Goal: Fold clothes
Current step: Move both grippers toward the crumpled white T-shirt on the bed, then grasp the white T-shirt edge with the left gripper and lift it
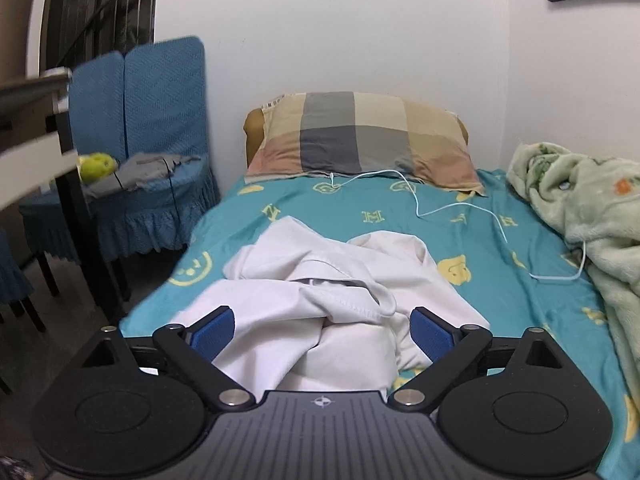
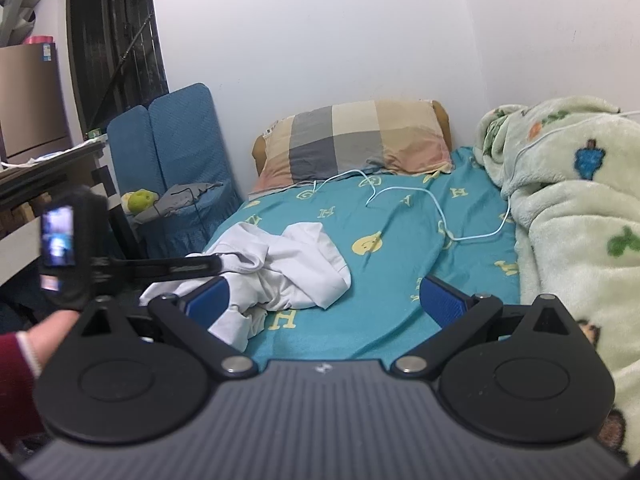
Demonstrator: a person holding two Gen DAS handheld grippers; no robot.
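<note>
Forward, left hand-held gripper (image 1: 322, 330) agape

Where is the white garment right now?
The white garment lies crumpled on the teal bedsheet, between the left tongs' open pads, below the checked pillow.

A crumpled white cotton garment (image 1: 320, 292) lies in a loose heap on the teal bedsheet printed with yellow smiley faces and letters (image 1: 460, 240), near the bed's left edge and well short of the pillow. Its folds bunch and overlap, a hemmed edge curls over the top, and one flap trails toward the bed's near end.
</note>
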